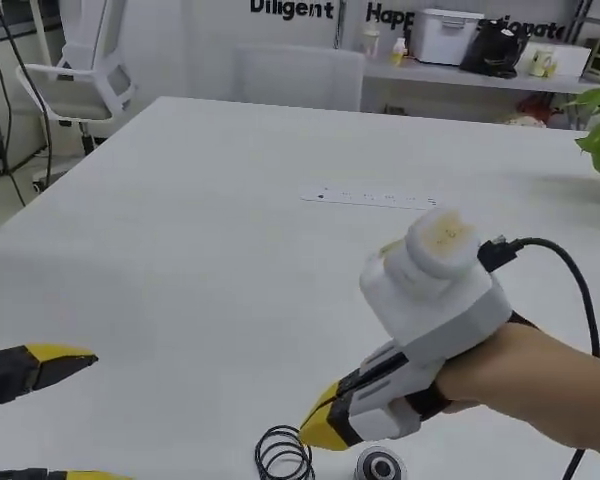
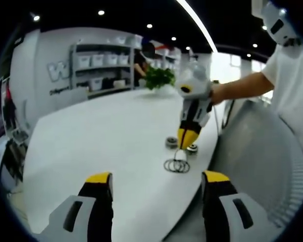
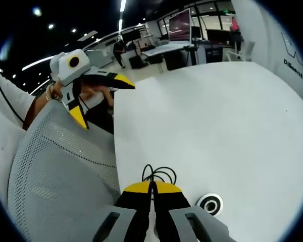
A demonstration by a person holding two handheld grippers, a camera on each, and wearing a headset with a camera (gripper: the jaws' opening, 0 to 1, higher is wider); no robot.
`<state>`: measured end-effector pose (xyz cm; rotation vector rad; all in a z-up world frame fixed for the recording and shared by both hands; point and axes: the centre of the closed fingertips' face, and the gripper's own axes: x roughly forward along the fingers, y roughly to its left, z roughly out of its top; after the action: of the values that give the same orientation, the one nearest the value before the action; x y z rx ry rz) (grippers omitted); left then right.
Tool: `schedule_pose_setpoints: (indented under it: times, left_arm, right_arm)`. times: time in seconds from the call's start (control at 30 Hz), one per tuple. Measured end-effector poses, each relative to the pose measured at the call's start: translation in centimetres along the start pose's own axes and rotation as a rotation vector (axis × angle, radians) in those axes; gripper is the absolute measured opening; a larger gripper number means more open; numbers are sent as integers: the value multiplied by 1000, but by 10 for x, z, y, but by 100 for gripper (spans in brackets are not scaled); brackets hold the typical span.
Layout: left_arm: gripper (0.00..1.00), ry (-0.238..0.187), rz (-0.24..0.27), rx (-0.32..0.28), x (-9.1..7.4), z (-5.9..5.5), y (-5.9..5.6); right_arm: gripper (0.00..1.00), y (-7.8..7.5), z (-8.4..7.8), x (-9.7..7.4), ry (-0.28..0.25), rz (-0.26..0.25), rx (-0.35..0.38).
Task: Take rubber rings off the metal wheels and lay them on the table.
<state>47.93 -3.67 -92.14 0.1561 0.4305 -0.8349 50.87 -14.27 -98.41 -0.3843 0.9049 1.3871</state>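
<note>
Rubber rings (image 1: 283,452) lie in a small heap, so the step in hand looks like laying down: one more ring going onto the pile, or the tips about to let go of it.

The white surface (image 1: 230,250) stretches wide and bare ahead of both claws. The right claw (image 1: 325,425), held in a hand (image 1: 520,380), slants down with its yellow tips clenched together, right at the edge of the heap. In the right gripper view the black loops begin just at the tips, but I cannot tell whether a ring is actually pinched there. The left claw (image 2: 157,181) hangs well apart from the right one, out to its side, spread wide and holding nothing. Two metal wheels (image 2: 192,148) sit just beside the right claw's tips, on the far side from the left claw. They are too small to tell whether either has a ring on it.

The next move, as I judge it, calls for parting the right tips if a ring is caught and lifting clear without dragging the pile. Then comes a fine pinch at a wheel's rim, with the left claw brought in to steady that wheel.

The rings are thin black loops, several overlapping, some lifting off the surface. They look limp and likely to snag on one another.
</note>
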Motion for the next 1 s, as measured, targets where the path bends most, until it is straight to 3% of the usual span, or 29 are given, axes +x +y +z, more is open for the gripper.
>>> schedule_pose_setpoints:
  times: [0.7,1.0]
  left_arm:
    - [72,3,0,-15,0,-5,1]
    - [72,1,1,-17,0,-5,1]
  right_arm:
    - [0,-16,-10,20,44,-20,44]
    - [0,-23,-9,23,39,-37,60]
